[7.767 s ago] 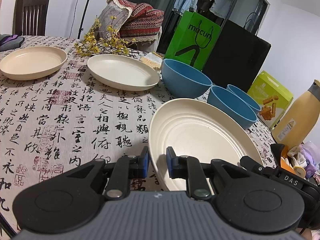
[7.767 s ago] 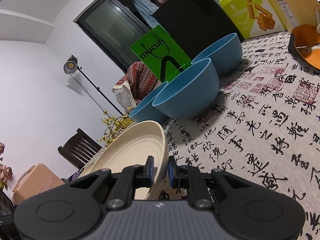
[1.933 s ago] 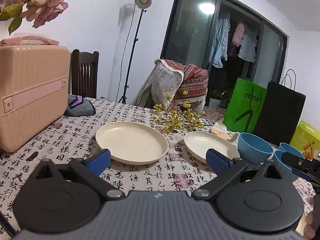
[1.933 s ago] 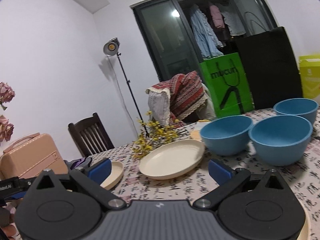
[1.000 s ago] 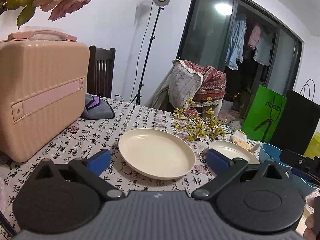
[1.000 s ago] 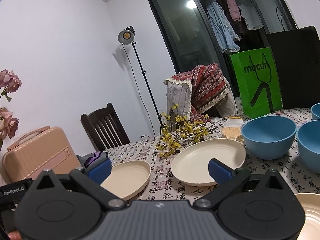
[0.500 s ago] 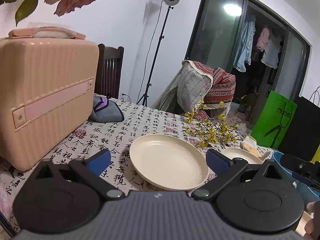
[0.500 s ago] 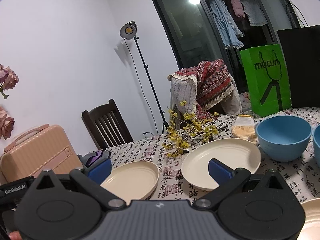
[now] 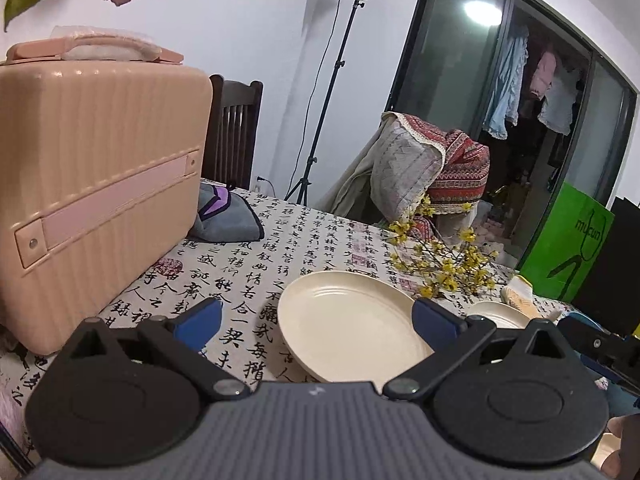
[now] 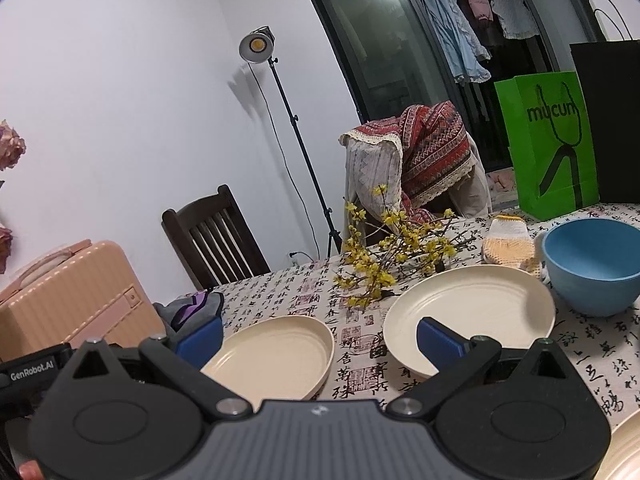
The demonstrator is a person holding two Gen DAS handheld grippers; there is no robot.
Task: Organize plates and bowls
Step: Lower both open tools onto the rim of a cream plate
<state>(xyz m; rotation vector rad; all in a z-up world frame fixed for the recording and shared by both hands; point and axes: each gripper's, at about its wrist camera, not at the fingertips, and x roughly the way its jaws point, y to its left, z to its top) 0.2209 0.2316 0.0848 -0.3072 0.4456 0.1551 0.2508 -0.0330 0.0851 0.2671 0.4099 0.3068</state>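
Note:
A cream plate [image 9: 352,324] lies on the calligraphy tablecloth just ahead of my left gripper [image 9: 318,322], which is open and empty, the plate's near rim between its blue fingertips. A second cream plate [image 9: 498,316] peeks out behind the right fingertip. In the right wrist view my right gripper [image 10: 320,340] is open and empty, hovering before the same two plates: the left plate [image 10: 276,354] and the larger-looking right plate [image 10: 472,312]. A blue bowl [image 10: 592,264] stands at the far right. A third cream plate's rim [image 10: 626,456] shows at the bottom right corner.
A pink hard case [image 9: 92,196] stands at the left on the table, a grey and purple pouch [image 9: 224,216] behind it. Yellow flower sprigs [image 10: 392,256] lie beyond the plates. A knitted cloth [image 10: 508,240], a green bag [image 10: 548,144], chairs and a lamp stand lie beyond.
Both grippers, shut on a plate 7.8 s ago, have let go and opened. Both have since swung left, bringing the pink case and the left plate closer.

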